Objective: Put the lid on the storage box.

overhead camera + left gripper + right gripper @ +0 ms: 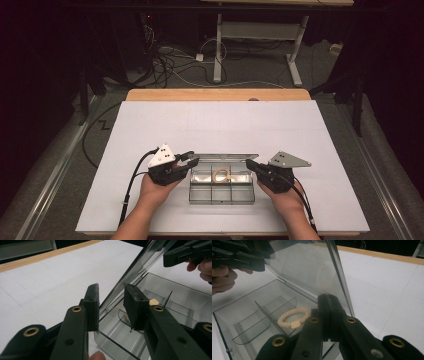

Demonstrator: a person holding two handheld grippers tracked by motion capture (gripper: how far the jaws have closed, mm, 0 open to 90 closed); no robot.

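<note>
**Lid held up over box**

The box sits near the table's front edge, a ring inside. The right gripper is clenched against the raised lid. The left gripper's jaws gape, straddling the lid's edge untouched.

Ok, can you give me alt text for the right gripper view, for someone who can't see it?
The right tongs, jaws together, sit at the edge of the raised clear lid of a clear divided box. A cream braided ring lies in a middle compartment. The left tongs are at the lid's far end, over a white table.
</note>
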